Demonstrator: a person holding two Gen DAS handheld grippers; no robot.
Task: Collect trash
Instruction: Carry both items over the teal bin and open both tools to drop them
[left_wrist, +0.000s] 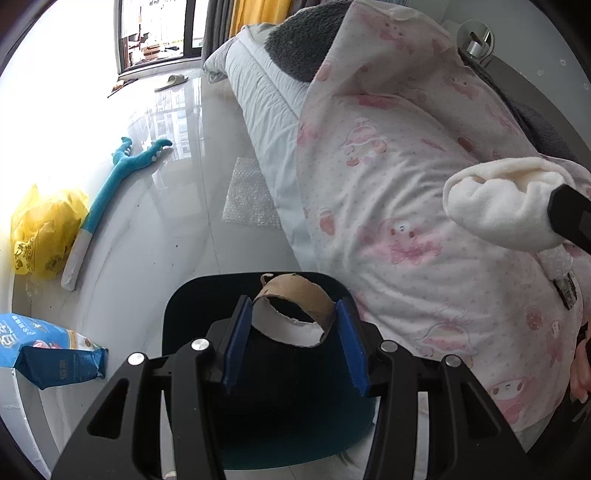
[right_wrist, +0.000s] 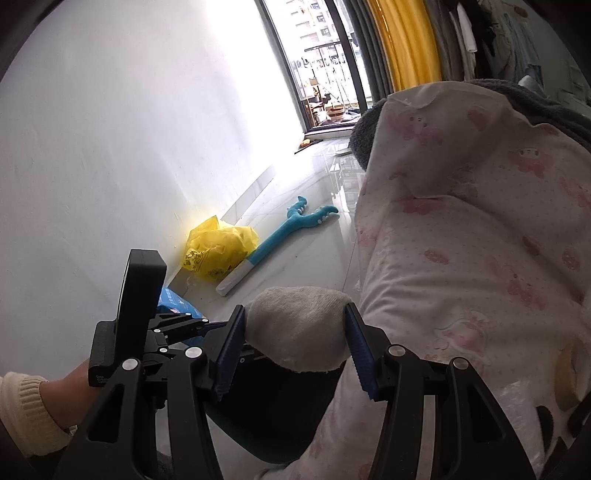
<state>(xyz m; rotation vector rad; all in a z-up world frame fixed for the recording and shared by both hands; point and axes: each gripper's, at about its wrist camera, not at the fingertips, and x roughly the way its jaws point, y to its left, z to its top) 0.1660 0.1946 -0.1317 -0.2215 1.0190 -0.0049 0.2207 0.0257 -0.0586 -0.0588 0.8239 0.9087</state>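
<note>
A pink-printed white quilt is draping over the bed and filling most of both views, while the glossy grey tiled floor is running alongside it toward the window. Directly beneath the left gripper, a dark round-cornered bin is sitting on the floor, its mouth facing up. That gripper is pinching a torn brown cardboard ring between its blue pads, holding it right above the bin, so this piece looks close to being dropped in. The right gripper is clamping a cream fluffy cloth wad just beside the bin's edge. Judging by the floor, more is waiting: a crumpled yellow plastic bag by the wall, a blue snack packet nearby, and a sheet of bubble wrap against the bed.
</note>
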